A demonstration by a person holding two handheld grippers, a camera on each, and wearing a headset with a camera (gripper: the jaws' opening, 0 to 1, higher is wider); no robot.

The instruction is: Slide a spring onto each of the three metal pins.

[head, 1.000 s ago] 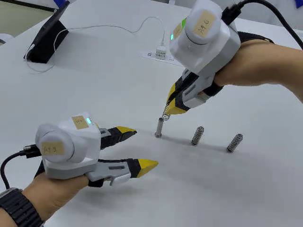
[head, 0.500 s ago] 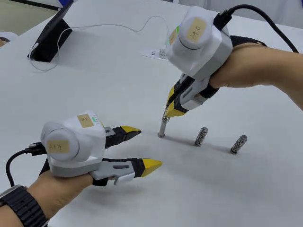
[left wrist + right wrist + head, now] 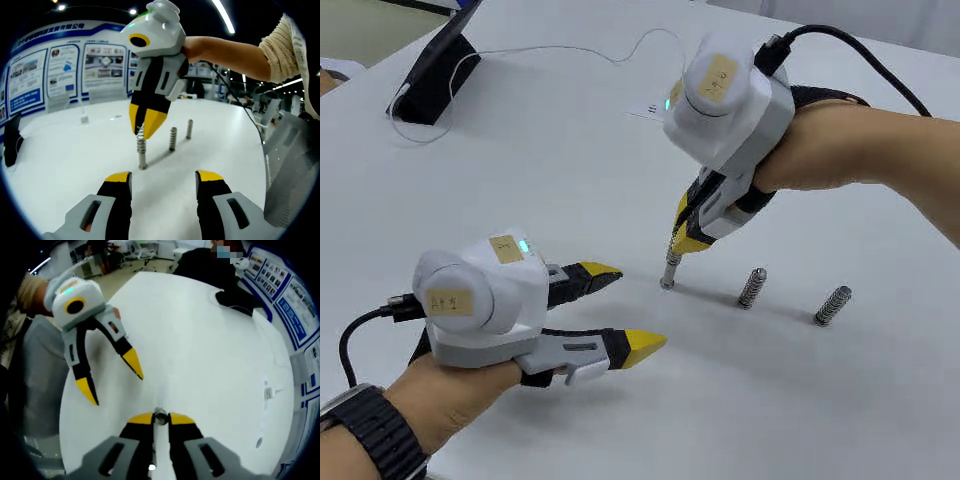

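My right gripper [image 3: 685, 243] clamps the spring [image 3: 141, 142] straight above the bare pin [image 3: 143, 161] to thread it; my left gripper [image 3: 638, 308] holds its jaws apart.

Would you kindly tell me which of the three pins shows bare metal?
The pin nearest the left gripper: its lower shaft is bare, the right gripper holding a spring at its top. The other two pins wear springs.

white table [image 3: 520, 180]: three upright pins [image 3: 669, 272], black device [image 3: 428, 78], white cable [image 3: 570, 52] on top.
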